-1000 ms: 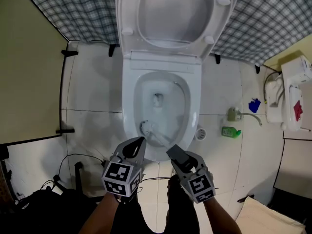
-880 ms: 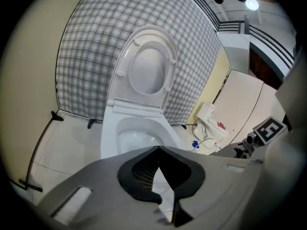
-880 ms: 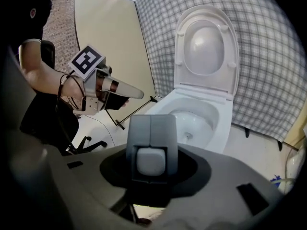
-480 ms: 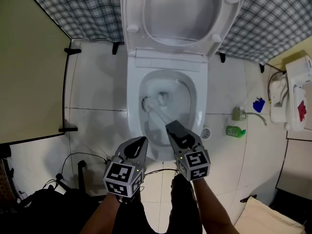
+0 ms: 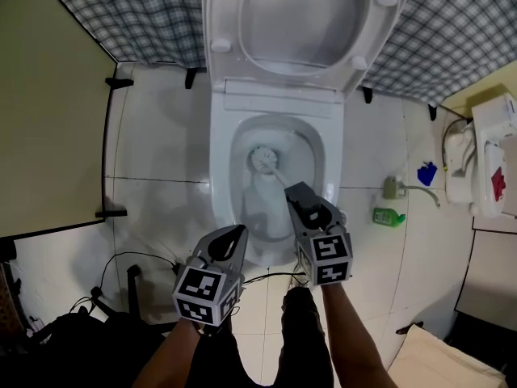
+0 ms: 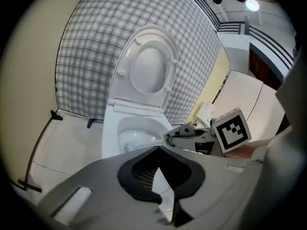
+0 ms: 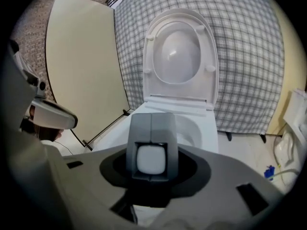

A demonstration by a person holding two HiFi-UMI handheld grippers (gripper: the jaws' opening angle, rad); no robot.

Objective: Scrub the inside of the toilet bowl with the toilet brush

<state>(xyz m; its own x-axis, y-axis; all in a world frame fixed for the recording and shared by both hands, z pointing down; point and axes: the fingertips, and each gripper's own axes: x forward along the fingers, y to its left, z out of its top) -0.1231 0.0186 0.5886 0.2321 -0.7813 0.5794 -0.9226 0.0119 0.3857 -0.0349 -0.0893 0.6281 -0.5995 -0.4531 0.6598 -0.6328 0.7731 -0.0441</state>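
The white toilet bowl [image 5: 220, 186] stands with lid and seat [image 5: 303, 23] raised. Inside it, the toilet brush head [image 5: 262, 158] rests against the far middle of the bowl wall. Its pale handle [image 5: 279, 181] slants back to my right gripper [image 5: 300, 199], which is shut on it above the bowl's near right rim. In the right gripper view the handle's white end [image 7: 151, 159] sits clamped between the jaws [image 7: 151, 123]. My left gripper [image 5: 233, 237] hangs at the bowl's near edge, shut and holding nothing; its own view shows the closed tips [image 6: 158, 150] below the bowl [image 6: 112, 133].
A beige partition [image 5: 48, 120] closes the left side. On the tiles to the right lie a green bottle [image 5: 386, 216], a blue object [image 5: 422, 173] and a white appliance [image 5: 493, 160]. Black cables [image 5: 121, 265] and a dark bag [image 5: 56, 346] lie at lower left.
My right gripper has moved away from me over the bowl. The brush head swept from the near left of the bowl to its far middle. The left gripper stayed still.
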